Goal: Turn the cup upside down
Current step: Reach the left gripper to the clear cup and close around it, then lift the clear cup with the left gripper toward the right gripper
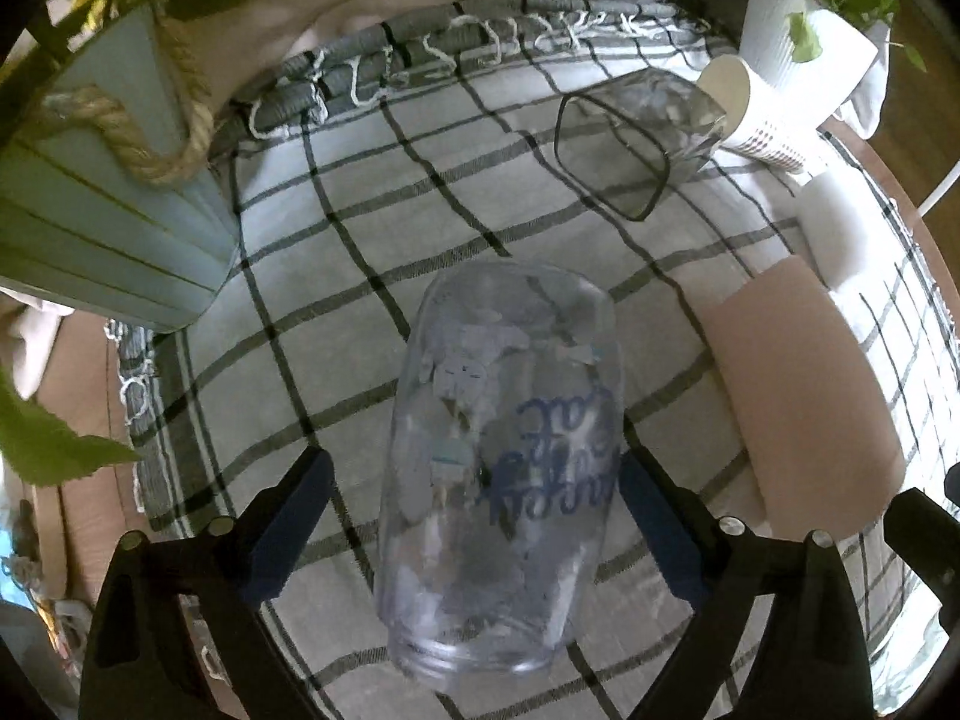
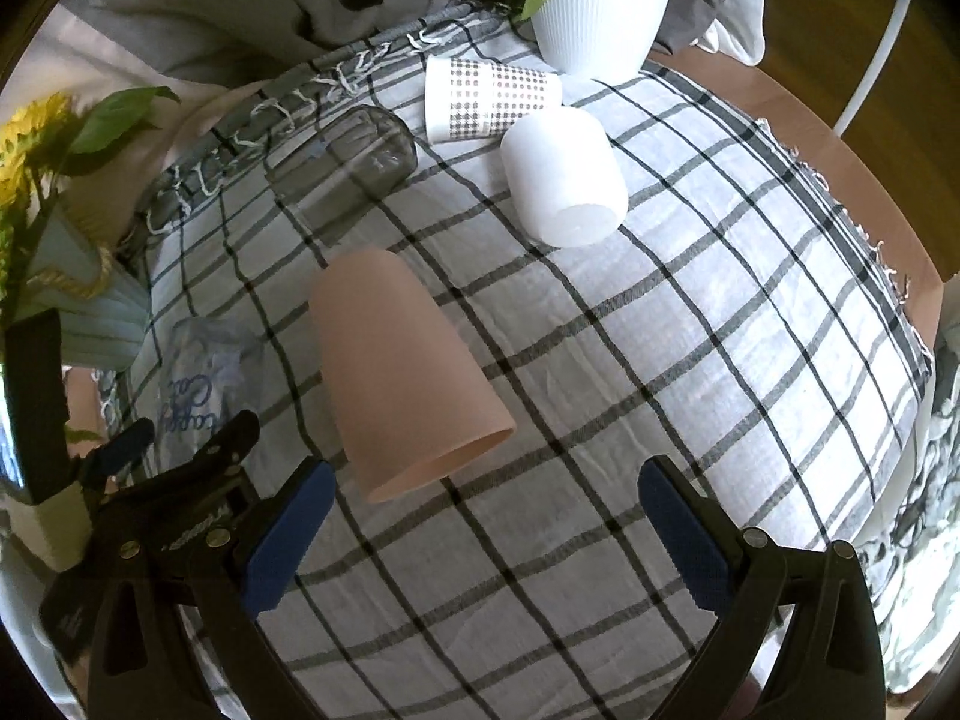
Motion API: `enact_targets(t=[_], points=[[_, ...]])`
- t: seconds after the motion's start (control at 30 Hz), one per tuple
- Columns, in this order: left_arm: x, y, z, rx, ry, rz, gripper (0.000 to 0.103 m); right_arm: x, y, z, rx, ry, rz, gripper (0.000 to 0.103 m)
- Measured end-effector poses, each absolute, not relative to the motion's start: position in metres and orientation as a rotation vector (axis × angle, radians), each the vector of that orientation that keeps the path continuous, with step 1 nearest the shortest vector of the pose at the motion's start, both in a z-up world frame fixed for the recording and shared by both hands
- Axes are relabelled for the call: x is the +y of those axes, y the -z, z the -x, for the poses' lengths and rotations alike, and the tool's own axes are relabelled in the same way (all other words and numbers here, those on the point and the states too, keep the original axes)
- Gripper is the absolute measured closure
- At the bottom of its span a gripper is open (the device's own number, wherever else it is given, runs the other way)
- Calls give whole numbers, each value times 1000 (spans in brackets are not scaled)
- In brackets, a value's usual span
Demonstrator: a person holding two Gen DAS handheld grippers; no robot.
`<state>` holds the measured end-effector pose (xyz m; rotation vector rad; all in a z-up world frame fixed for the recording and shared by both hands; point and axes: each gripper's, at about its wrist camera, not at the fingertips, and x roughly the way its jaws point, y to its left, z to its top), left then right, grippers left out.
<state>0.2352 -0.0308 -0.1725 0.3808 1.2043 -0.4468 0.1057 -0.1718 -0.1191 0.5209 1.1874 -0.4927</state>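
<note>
A clear glass cup with blue lettering [image 1: 498,468] lies on its side on the checked cloth [image 1: 360,228], between the fingers of my left gripper [image 1: 474,528]. The jaws stand wide, and the right pad [image 1: 654,522] is at the glass while the left pad [image 1: 294,522] is apart from it. The same cup shows at the left in the right wrist view [image 2: 204,384]. My right gripper [image 2: 480,534] is open and empty, just in front of a pink cup [image 2: 402,378] lying on its side.
A white cup [image 2: 564,174], a patterned paper cup [image 2: 486,97] and a dark clear glass [image 2: 354,159] lie on their sides farther back. A white planter [image 2: 594,0] stands at the back. A pale blue planter with rope [image 1: 102,204] stands at the left.
</note>
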Motion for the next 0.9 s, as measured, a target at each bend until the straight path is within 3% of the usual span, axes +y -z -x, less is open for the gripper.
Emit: enact_targets(t=[0.13, 0.37, 0.9], points=[[-32, 182, -239, 1231, 444, -384, 10, -173, 123, -108, 1198, 504, -526, 1], [-31, 195, -243, 1267, 467, -352, 31, -173, 129, -111, 1211, 503, -516, 1], [-17, 173, -212, 1128, 406, -288, 33, -176, 131, -104, 1213, 495, -466, 1]])
